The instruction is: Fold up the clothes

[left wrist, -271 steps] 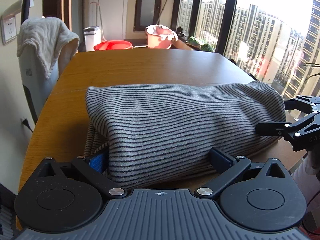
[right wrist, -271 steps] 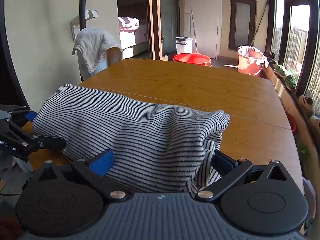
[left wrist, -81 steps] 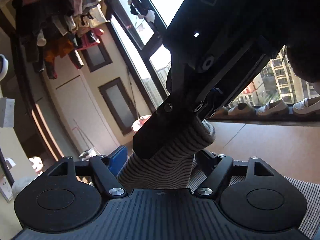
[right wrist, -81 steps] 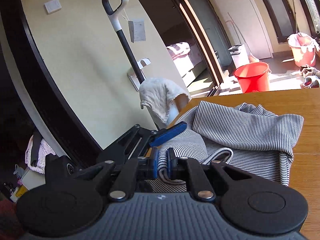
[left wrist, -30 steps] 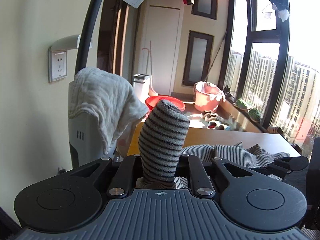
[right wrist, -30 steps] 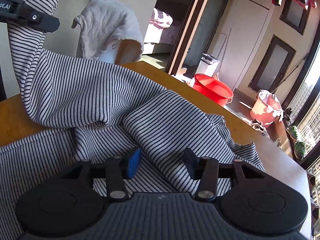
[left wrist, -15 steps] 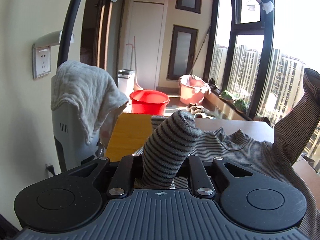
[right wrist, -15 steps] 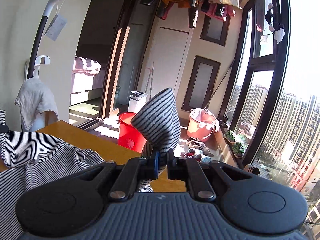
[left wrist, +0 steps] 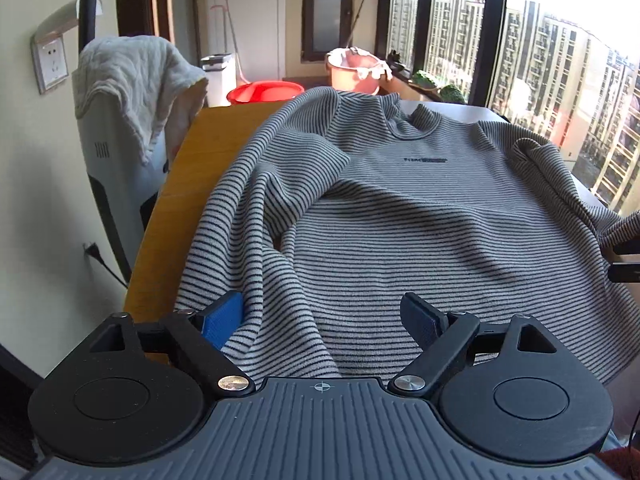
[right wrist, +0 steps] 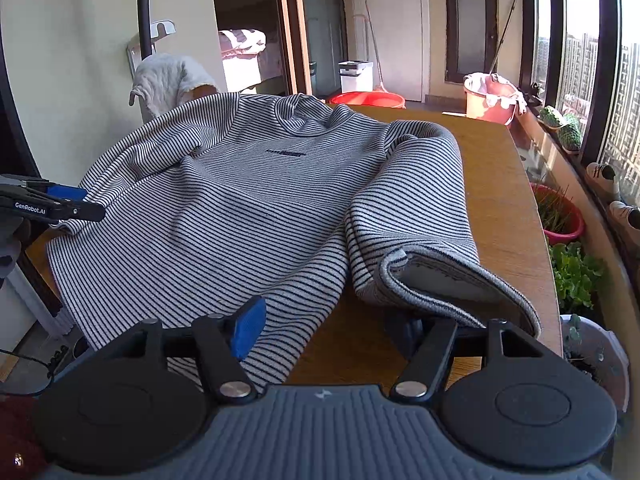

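Striped grey-and-black knit fills the foreground of both wrist views: the sweater (left wrist: 400, 208) lies spread front-up on the wooden tabletop (right wrist: 496, 184), hem towards me and collar at the far end. My left claw (left wrist: 324, 316) is released, its blue pads wide apart over the hem with nothing between them. My right claw (right wrist: 328, 328) is likewise spread and empty; its left pad sits over the hem's corner, and its right finger is partly hidden beneath the sleeve cuff (right wrist: 452, 280), which lies turned up so that its pale inner face shows. From the right wrist view, that sleeve runs along the sweater's right side back to the shoulder, and the left claw appears at the left edge beside the other sleeve. A small dark printed line (right wrist: 285, 153) crosses the chest below the collar. Beyond the tabletop's far left corner, a white towel (left wrist: 132, 80) drapes over a pale appliance. Farther back on the floor stand a red basin (right wrist: 368, 99), a pink bucket (right wrist: 490, 98) and a white bin (right wrist: 356, 76). Potted plants (right wrist: 572, 272) line the window on the right.
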Demonstrator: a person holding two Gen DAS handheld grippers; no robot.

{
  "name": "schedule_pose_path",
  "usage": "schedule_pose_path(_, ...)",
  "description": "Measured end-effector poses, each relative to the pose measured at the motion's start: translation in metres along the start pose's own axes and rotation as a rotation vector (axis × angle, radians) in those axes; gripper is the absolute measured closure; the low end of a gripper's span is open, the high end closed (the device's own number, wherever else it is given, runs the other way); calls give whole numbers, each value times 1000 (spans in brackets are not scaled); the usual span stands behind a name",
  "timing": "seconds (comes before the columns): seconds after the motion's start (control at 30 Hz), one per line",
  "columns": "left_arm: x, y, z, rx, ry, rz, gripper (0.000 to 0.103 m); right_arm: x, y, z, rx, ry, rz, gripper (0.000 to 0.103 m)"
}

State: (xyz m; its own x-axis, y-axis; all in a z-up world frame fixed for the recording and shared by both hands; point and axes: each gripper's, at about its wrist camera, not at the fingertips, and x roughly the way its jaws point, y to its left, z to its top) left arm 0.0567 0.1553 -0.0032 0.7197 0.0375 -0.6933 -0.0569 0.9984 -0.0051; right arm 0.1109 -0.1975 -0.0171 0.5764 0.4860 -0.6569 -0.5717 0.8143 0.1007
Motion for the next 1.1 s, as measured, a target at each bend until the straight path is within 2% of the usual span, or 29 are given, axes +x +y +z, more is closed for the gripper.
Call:
schedule_pose_path(0.07,10,0,0,1,1,6,26,11,5,2,-15,-8,-17,54)
schedule_pose_path(0.13,18,2,5,5,-9,5,30,21,6,12,-17,-19,-23,74)
schedule_pose_path(0.17,23,3,9,2,-14,4,33,27,5,19,-7,-16,-25,77)
schedule_pose_path(0.3,51,12,31,-21,-32,9,37,67,-1,53,-31,-22,-77,79)
schedule_pose_path(0.47,66,16,49,-56,-25,9,37,97,-22,81,29,-7,-112,79)
schedule_pose_path(0.53,61,16,46,-60,-17,8,33,98,-25,81,52,2,-109,78)
schedule_pose_path(0.57,55,19,43,-65,-9,11,26,93,-24,79,52,7,-110,78)
schedule_pose_path(0.6,47,22,41,-76,-5,17,17,87,-22,75,51,7,-120,70)
schedule_pose_path(0.63,34,28,37,-92,-16,24,14,76,-20,69,51,-1,-137,56)
schedule_pose_path(0.67,18,35,33,-109,-44,30,7,63,-20,62,55,-21,-140,49)
schedule_pose_path(0.7,1,40,28,-121,-78,41,3,48,-18,54,65,-47,-140,36)
schedule_pose_path(0.8,-39,35,20,-140,-163,105,0,8,-8,37,128,-136,-139,3)
schedule_pose_path(0.83,-46,29,20,-146,-183,119,0,0,-5,33,167,-161,-141,0)
schedule_pose_path(0.97,-69,-16,9,-153,-243,114,0,-22,22,16,291,-232,-162,0)
schedule_pose_path(1.1,-78,-69,-20,-90,-284,135,0,-33,65,-11,321,-314,-238,0)
